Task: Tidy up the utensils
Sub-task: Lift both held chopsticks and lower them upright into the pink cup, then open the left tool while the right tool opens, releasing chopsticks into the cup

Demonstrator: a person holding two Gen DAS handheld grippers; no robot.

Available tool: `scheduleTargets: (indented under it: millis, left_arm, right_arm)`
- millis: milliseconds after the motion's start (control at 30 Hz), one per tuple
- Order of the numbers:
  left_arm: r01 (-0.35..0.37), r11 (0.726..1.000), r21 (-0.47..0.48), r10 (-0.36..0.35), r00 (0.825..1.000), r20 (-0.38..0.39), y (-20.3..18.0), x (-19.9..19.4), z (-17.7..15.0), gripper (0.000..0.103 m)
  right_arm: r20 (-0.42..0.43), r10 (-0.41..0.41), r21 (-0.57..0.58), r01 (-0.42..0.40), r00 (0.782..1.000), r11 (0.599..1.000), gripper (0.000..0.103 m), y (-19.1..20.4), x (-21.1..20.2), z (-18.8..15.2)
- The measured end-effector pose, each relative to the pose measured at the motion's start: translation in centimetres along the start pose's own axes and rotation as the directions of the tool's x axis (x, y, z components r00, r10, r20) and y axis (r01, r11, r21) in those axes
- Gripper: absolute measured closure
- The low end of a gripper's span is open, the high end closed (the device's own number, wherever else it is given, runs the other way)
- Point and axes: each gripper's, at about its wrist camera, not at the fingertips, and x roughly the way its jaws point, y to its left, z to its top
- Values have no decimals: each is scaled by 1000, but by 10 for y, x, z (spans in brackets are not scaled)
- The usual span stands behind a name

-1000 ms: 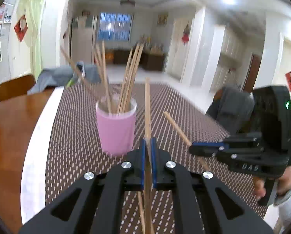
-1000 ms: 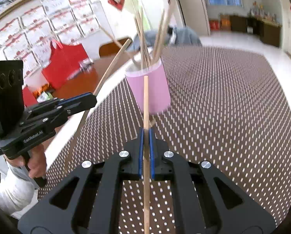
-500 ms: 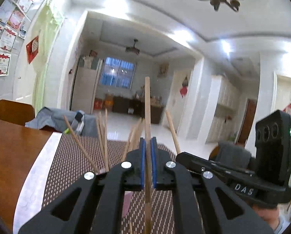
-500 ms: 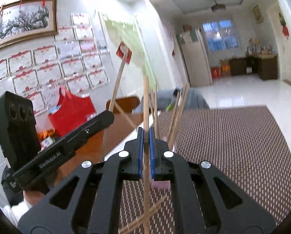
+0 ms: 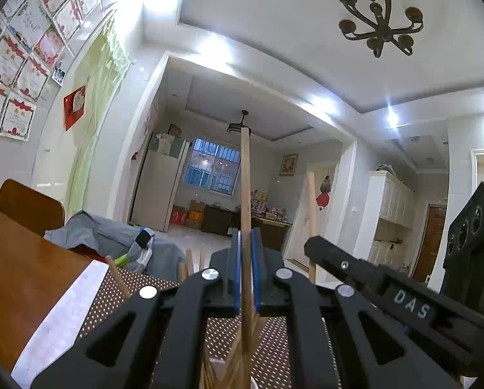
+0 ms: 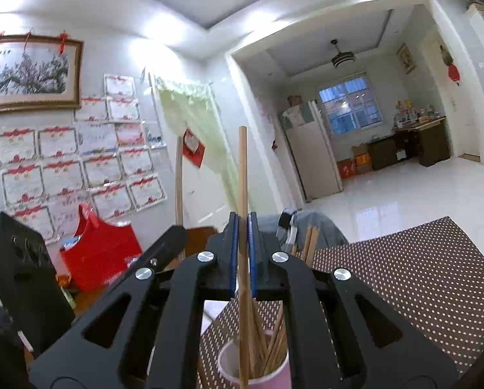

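Note:
My left gripper [image 5: 246, 243] is shut on a wooden chopstick [image 5: 245, 188] that stands upright; its lower end runs down among several chopsticks below. My right gripper [image 6: 243, 227] is shut on another upright chopstick [image 6: 242, 175], whose lower end is inside the pink cup [image 6: 274, 377] with several chopsticks. The right gripper [image 5: 316, 246] shows at the right of the left wrist view with its chopstick [image 5: 311, 214]. The left gripper [image 6: 177, 233] shows at the left of the right wrist view with its chopstick [image 6: 178, 181].
A brown dotted mat [image 6: 420, 275] covers the wooden table [image 5: 18, 265]. A grey cloth bundle [image 5: 99, 236] lies at the far table edge beside a wooden chair [image 5: 28, 204]. A red bag [image 6: 99, 249] sits at left.
Both grippers have tilted upward and moved in over the cup. The chopsticks now stand upright, with the right one's lower end inside the cup.

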Motion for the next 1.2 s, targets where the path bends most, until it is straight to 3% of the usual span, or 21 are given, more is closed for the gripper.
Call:
scheduleTargets:
  millis: [233,533,833,933,1100,1200]
  left_arm:
    - [-48,998,30,46,997,58,11,21,-5,97]
    - [-59,998,36,60,998,-21,19,34,-23,97]
    - [-72,997,19,74,993,-95,28,20,-23,96]
    - [-87,995,49,92,990,-109,25,14,-26,82]
    - [-86,994,65,95,985,-142,24,4,-25,79]
    - [-97,992,76,108,981,-159,23,-1,-23,66]
  right_arm:
    - [61,-8,16,7,998,1000,97,-4,23,-4]
    - [51,-6,-8,7,999,1000,97,-7,34,-22]
    - [-2,1,-18,-1,1000,1000,97,-10,23,-34]
    - [-23,-4,-19,4,1000,1000,97,-10,16,-37]
    - [-52,-15,-21,14,999,1000,97,-12,5,-43]
    - [-71,-19,-22,18,997,1000,97,-11,2,-45]
